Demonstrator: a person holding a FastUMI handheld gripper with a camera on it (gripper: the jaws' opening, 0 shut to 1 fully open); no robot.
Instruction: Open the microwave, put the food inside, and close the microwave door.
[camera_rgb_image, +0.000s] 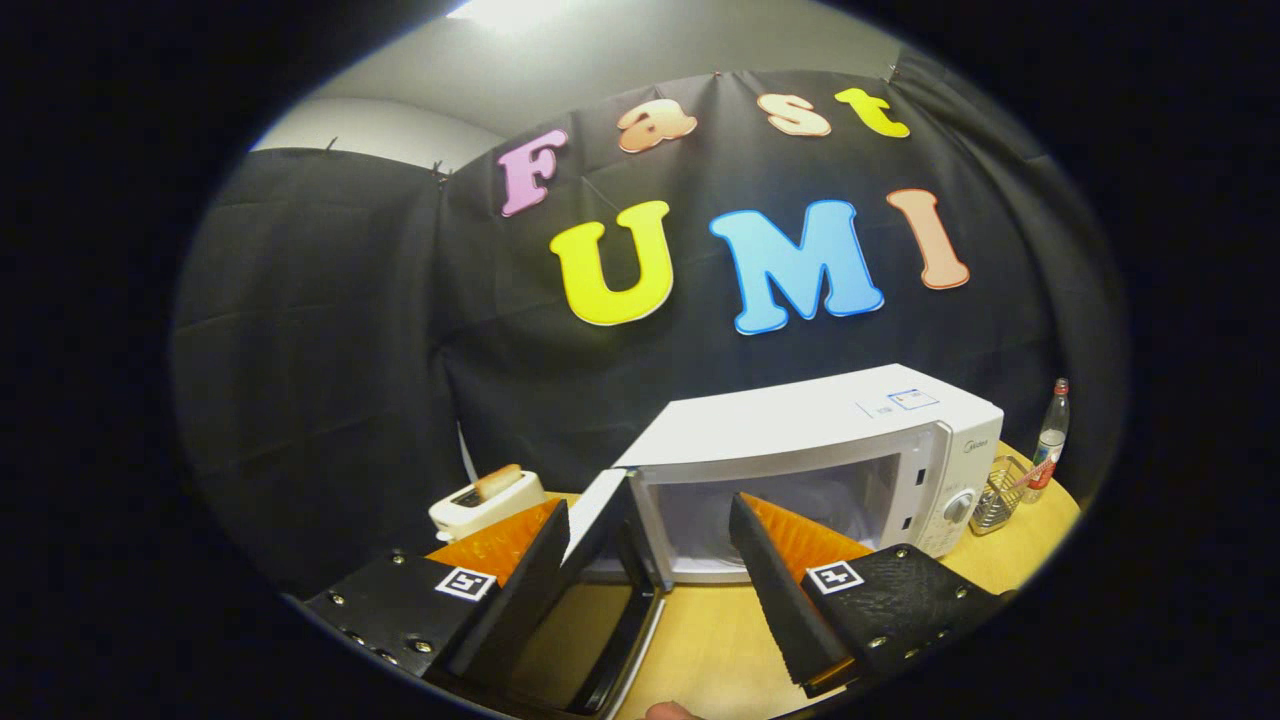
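Wooden table (720, 640), boxy microwave (800, 450), fingers (545, 560) apart.

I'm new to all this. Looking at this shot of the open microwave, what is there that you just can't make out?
- Microwave cavity: its floor is hidden behind the gripper fingers, which stand open with the open door between them, so any food inside cannot be told.
- Toaster: its lower half is hidden by one finger.
- Wire basket and bottle: too small to tell contents.
- A fingertip-like shape is cut off below.
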